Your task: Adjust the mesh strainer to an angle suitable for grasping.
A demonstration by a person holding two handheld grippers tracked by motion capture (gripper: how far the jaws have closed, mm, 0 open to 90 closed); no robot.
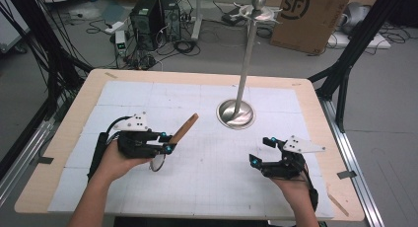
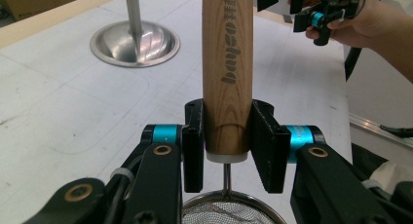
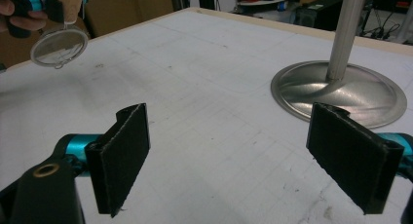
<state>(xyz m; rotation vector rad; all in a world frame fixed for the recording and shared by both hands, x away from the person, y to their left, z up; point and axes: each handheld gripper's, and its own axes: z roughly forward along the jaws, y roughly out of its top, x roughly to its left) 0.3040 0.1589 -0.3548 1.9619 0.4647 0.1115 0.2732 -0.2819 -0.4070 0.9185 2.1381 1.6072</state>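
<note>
We see two hand-held grippers over a white-covered table (image 1: 207,187). The left gripper (image 1: 167,142) is clamped on the wooden handle (image 1: 184,129) of a small mesh strainer (image 1: 157,162). In the left gripper view, its two black pads (image 2: 267,146) press the lower end of the handle (image 2: 227,68) from both sides, and the handle runs straight out ahead of the jaws, bearing dark printed lettering. Just behind the jaws, a short metal stem joins the handle to the strainer's (image 2: 229,212) round wire rim and mesh.

In the high view, the handle rises obliquely up and away from the left gripper, while the mesh ring hangs below it, near the tabletop. We cannot tell whether the ring touches the surface.

The right gripper (image 1: 261,151) is held with its jaws spread wide and nothing between them; in its own view, the pads (image 3: 122,156) stand well apart over bare table. Ahead of that gripper and to its right stands a metal stand (image 3: 341,83), a round dished base with an upright pole. Far off to its left, we see the strainer (image 3: 58,45) in the other hand's grip.

In the high view, the stand (image 1: 236,113) lies beyond both grippers, between them.
</note>
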